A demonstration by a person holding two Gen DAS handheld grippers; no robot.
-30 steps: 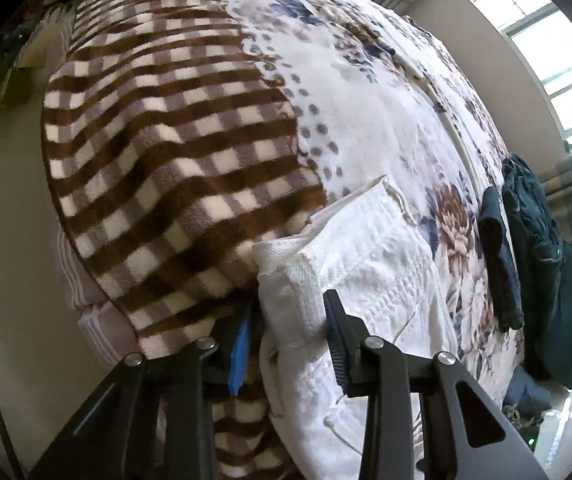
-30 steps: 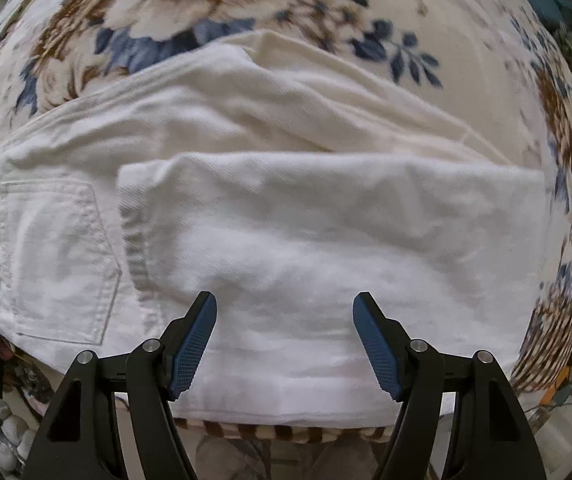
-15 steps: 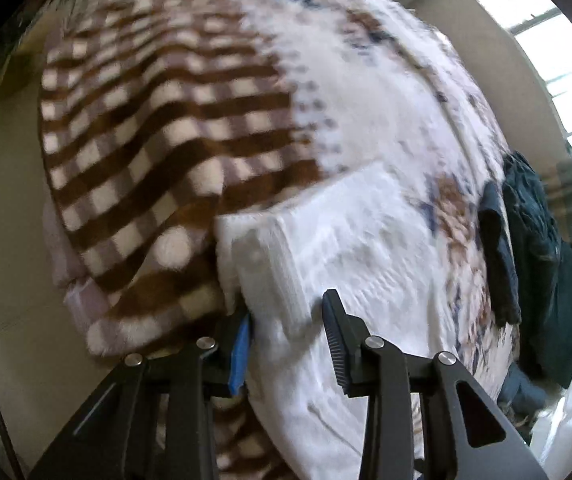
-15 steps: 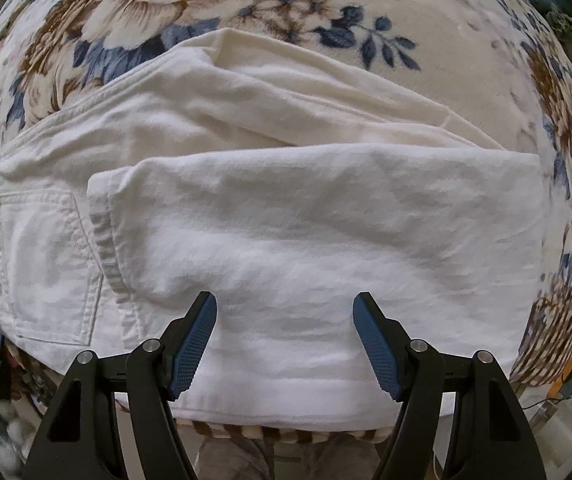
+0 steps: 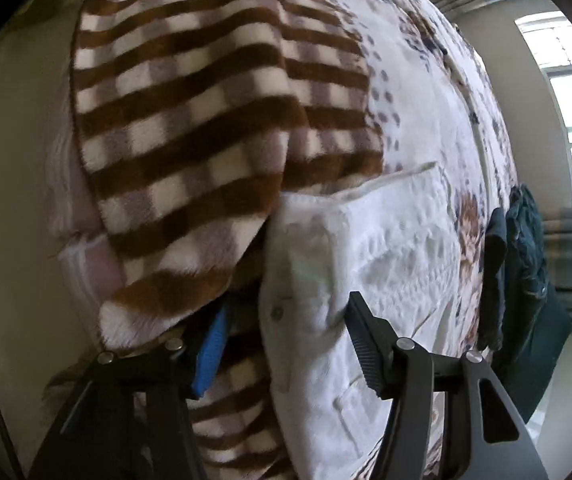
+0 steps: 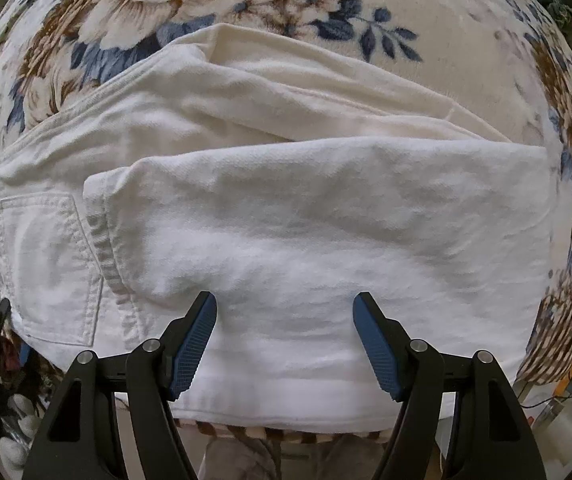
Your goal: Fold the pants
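On the floral bed [image 6: 465, 20] your white pants [image 6: 286, 220] lie folded, your right claw [image 6: 284, 306] spread wide above them gripping nothing, while your left claw [image 5: 286, 320] straddles their waistband edge, not closed, beside the checkered blanket [image 5: 190, 128].

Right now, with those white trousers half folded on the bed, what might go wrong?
The left gripper straddles the waistband end of the white pants, with one finger tucked against the checked blanket; closing could pinch blanket too. The right gripper is open and holds nothing, so a pull from the left could slide the folded leg askew. The pants also lie near the bed's edge and might slip off.
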